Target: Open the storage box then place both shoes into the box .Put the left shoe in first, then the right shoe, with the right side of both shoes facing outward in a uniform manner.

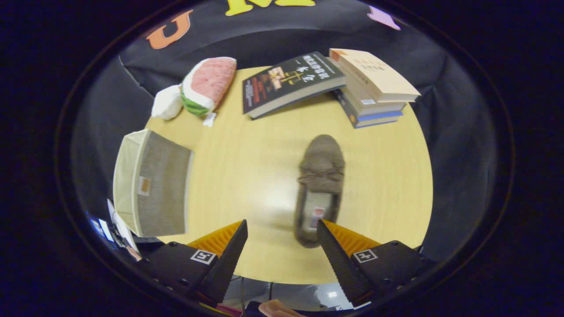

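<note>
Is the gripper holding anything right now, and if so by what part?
Nothing is held. The gripper is open, its fingers spread above the table; the brown shoe lies just ahead, its heel by one finger, ungripped.

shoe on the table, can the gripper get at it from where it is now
Probably yes. The gripper is open, and the shoe lies just ahead of it, heel beside one finger. Nothing stands between them; the box and books sit well clear.

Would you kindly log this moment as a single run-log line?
gripper: jaws open, holding nothing | shoe: on table, heel by one jaw | storage box: beside the jaws | second shoe: cannot tell
</note>
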The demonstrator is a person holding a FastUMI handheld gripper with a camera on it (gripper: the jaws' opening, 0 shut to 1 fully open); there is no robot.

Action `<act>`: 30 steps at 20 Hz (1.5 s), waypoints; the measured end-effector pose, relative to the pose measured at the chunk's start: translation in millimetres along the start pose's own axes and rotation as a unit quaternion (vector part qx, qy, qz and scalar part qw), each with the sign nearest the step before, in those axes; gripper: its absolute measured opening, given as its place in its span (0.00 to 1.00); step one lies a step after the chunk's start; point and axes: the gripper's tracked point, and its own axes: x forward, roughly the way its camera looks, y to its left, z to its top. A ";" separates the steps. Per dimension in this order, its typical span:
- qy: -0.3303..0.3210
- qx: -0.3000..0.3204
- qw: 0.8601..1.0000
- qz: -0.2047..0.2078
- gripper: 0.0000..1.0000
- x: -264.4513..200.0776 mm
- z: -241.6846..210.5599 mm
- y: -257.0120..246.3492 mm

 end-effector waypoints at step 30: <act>0.026 0.109 0.993 0.024 0.01 93.8 -11.6 -51.7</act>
